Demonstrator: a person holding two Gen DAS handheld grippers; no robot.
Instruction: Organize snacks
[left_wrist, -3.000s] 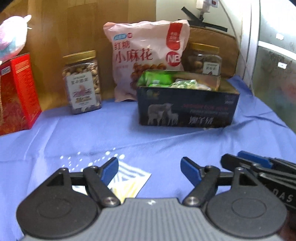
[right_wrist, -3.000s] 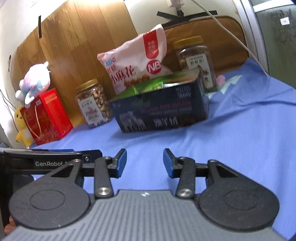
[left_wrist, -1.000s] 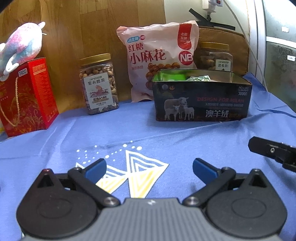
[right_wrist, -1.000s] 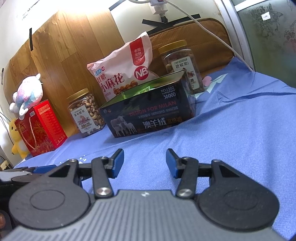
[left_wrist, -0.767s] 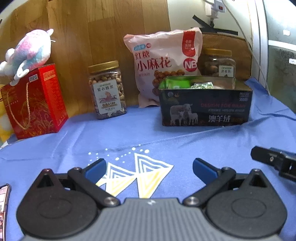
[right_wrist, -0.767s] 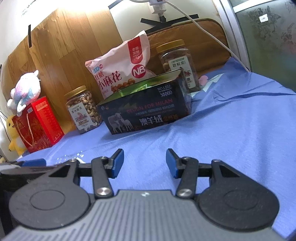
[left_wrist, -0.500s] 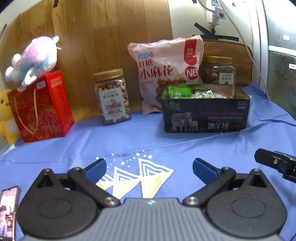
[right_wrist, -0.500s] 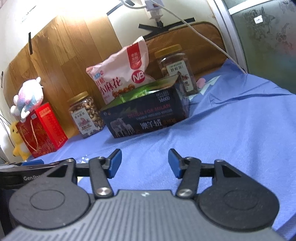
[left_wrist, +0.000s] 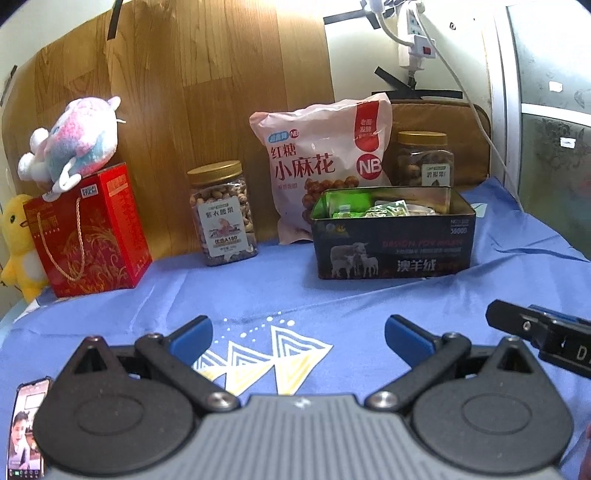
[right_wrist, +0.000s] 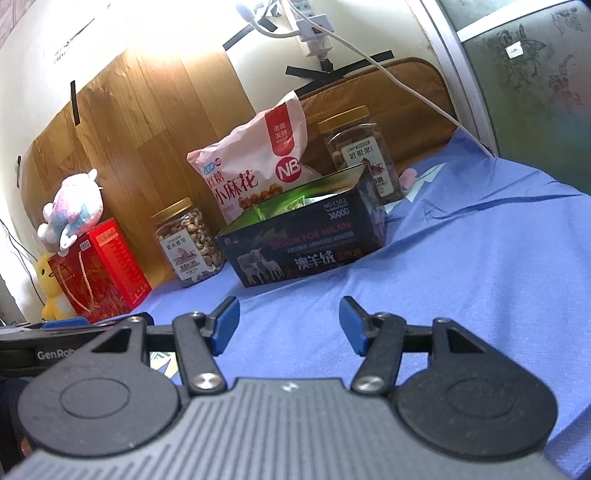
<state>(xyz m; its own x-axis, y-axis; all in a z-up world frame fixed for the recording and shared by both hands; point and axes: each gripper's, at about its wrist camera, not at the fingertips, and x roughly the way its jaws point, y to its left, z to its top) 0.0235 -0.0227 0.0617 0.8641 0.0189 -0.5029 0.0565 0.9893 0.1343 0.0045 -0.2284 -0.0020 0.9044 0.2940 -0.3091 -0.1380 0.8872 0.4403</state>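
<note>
Two labels read: tin (left_wrist: 393, 251) "澳羊绒", pink bag (left_wrist: 321, 166) "小麻花", "NB".

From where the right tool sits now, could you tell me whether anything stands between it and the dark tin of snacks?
Nothing visible does. Only bare blue cloth lies between the open right tool and the tin. The jars and pink bag stand behind or beside the tin.
</note>
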